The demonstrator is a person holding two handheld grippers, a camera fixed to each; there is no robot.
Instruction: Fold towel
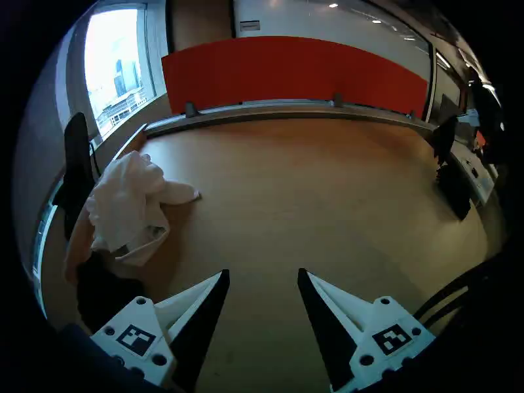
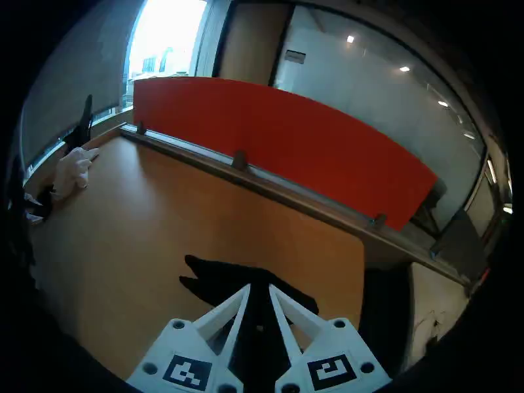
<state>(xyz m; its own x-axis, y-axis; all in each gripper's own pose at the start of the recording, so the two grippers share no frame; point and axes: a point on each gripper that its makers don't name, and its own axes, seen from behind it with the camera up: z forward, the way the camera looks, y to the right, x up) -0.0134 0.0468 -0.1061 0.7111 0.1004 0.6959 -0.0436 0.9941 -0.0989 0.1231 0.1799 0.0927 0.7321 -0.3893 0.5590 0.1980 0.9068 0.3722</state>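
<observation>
A crumpled white towel [image 1: 131, 203] lies in a heap at the left edge of the wooden table [image 1: 308, 190] in the left gripper view. My left gripper [image 1: 262, 281] stands open over bare table, right of and nearer than the heap. In the right gripper view the same white towel [image 2: 72, 167] is small and far off at the left. My right gripper [image 2: 259, 288] has its fingers drawn close together on a black cloth [image 2: 223, 278] that spreads flat on the table [image 2: 131, 229] beyond the tips.
A red divider panel [image 1: 295, 69] on a metal rail closes off the far side of the table. A dark chair [image 1: 75, 170] stands by the window at left. Dark items [image 1: 452, 177] sit at the right edge, and a dark bundle [image 1: 105, 295] lies below the towel heap.
</observation>
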